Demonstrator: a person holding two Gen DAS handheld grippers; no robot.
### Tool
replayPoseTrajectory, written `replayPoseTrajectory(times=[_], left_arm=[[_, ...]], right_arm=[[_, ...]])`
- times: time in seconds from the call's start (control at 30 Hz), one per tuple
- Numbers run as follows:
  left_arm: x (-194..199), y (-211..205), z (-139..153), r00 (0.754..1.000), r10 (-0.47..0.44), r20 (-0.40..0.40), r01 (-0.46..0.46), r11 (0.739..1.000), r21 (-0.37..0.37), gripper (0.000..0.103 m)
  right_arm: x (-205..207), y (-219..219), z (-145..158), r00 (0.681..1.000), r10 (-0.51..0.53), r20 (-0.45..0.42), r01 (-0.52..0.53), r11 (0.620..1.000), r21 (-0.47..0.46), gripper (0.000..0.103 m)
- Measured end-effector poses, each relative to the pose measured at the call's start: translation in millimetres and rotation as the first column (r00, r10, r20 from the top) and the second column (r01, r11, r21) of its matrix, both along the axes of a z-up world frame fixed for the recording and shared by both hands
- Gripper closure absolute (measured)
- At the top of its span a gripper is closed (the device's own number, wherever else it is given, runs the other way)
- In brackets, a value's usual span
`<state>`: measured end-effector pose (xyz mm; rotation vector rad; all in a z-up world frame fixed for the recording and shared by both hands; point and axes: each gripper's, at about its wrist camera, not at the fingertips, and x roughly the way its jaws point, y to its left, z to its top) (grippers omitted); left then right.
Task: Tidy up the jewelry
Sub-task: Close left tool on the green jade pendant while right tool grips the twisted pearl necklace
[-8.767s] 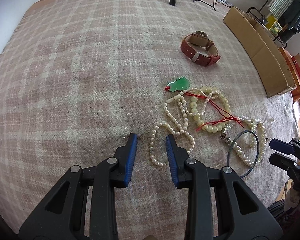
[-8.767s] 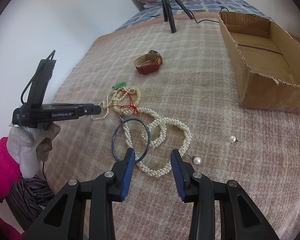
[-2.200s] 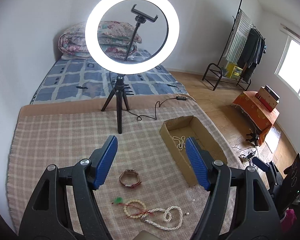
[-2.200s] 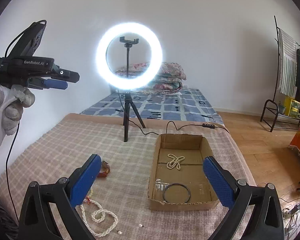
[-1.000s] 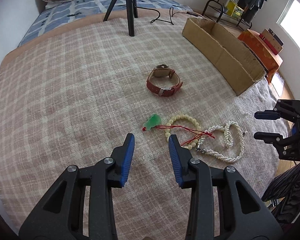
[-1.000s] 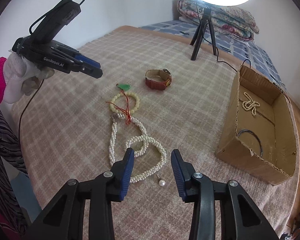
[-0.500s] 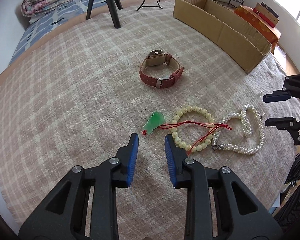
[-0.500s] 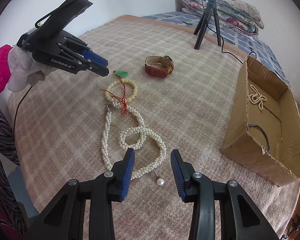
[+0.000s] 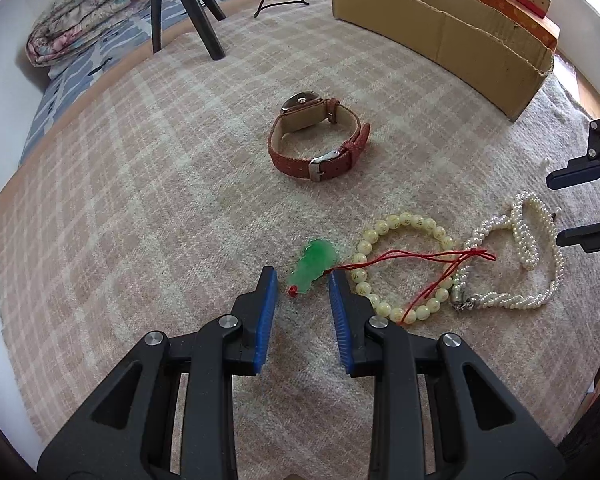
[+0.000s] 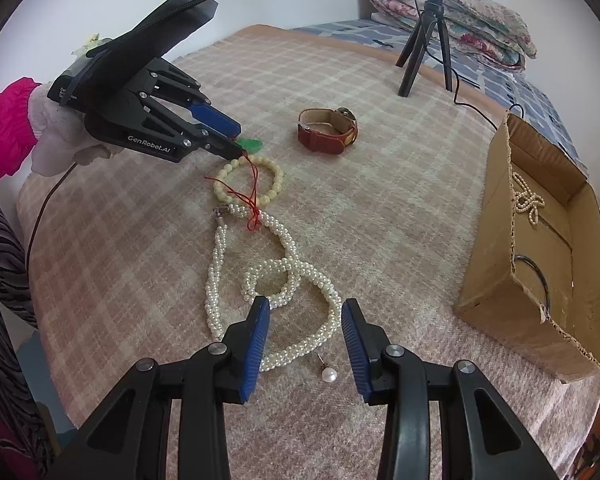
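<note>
My left gripper (image 9: 301, 280) is open, its fingertips either side of the near end of a green jade pendant (image 9: 313, 265) on a red cord (image 9: 424, 258). The cord crosses a cream bead bracelet (image 9: 404, 224). A twisted pearl necklace (image 10: 284, 280) lies to the right; my right gripper (image 10: 303, 312) is open just above its near loop. A loose pearl earring (image 10: 329, 374) lies by the right finger. A red leather watch (image 9: 318, 142) sits farther back. The left gripper also shows in the right wrist view (image 10: 236, 136).
A cardboard box (image 10: 496, 280) at the right holds a pearl string (image 10: 526, 200) and a dark bangle (image 10: 534, 276). A ring-light tripod (image 10: 424, 36) and its cable stand at the back of the plaid blanket (image 9: 140, 200). Folded quilts (image 9: 80, 12) lie behind.
My left gripper has moved forward and down onto the jade pendant, fingertips now flanking it. My right gripper has dropped closer over the pearl necklace. Both stay open.
</note>
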<state>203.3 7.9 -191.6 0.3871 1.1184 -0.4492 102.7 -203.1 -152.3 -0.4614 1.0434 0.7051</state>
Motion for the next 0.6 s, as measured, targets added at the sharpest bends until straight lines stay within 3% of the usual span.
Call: replayPoseTrajectory(times=[0.37, 0.53, 0.6], left_arm=[[7.9, -3.6, -5.2, 1.000, 0.003, -0.005, -0.003, 1.000, -0.001, 0.076], [11.0, -0.3, -5.6, 1.000, 0.010, -0.020, -0.011, 1.000, -0.029, 0.082], [11.8, -0.9, -6.1, 1.000, 0.011, -0.018, -0.011, 1.000, -0.028, 0.090]], right_arm=[[8.2, 4.3, -7.6, 1.000, 0.000, -0.012, 0.000, 1.000, -0.010, 0.064], [14.5, 4.2, -16.3, 0.999, -0.010, -0.030, 0.009, 1.000, -0.018, 0.067], [16.7, 3.4, -21.2, 0.999, -0.015, -0.040, 0.014, 0.999, -0.028, 0.067]])
